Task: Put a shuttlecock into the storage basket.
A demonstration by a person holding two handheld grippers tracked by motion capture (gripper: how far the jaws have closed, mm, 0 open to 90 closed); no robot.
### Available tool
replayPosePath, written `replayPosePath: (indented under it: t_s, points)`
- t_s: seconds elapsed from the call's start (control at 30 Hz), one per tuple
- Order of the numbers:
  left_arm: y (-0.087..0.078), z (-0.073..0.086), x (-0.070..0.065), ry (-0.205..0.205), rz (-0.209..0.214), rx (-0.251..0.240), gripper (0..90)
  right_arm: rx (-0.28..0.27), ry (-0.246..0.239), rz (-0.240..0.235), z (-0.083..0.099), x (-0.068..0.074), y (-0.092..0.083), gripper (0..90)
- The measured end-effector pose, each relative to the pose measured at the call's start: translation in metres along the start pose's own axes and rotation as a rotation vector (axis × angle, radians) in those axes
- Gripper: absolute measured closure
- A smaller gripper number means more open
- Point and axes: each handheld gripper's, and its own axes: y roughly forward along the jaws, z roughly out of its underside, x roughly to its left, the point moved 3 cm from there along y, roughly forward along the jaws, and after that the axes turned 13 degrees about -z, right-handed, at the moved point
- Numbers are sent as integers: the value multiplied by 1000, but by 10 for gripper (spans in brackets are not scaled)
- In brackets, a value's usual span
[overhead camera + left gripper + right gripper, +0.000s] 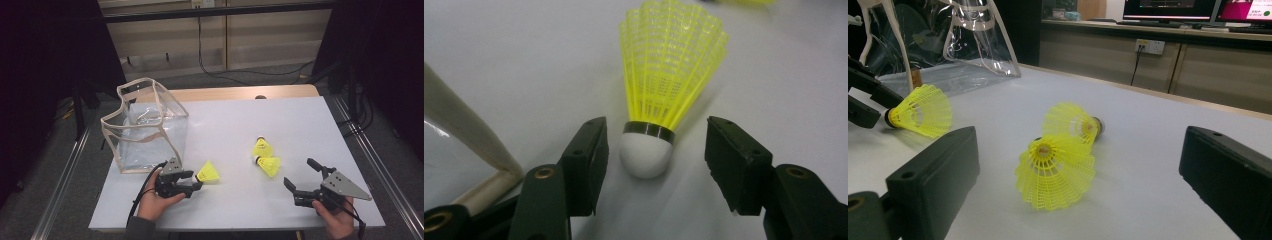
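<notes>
A yellow shuttlecock [208, 172] lies on the white table [280, 115] with its white cork toward my left gripper [199, 184]. In the left gripper view the cork [645, 152] sits between the two black jaws of that gripper [658, 136], with a gap on each side, so the gripper is open. Two more yellow shuttlecocks [263, 147] [269, 165] lie mid-table to the right. My right gripper [299, 172] stands open just right of them; they lie a short way beyond its jaws, the nearer one [1055, 172] skirt-first, the other [1073, 122] behind it.
A clear plastic bag with cream trim [145, 127] stands upright and open-topped at the table's left, just behind the left hand; its trim edge [469, 135] is close beside the left jaw. The table's front edge runs close below both hands.
</notes>
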Motion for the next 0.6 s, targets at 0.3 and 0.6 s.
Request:
replayPosePath:
  t_s: [0.3,0.6]
  points:
    - [0,-2,-3,12,22,17,470,1,-2,-2,0,1,0,26]
    - [3,-4,-5,21,35,35,515,2,-5,-2,0,1,0,26]
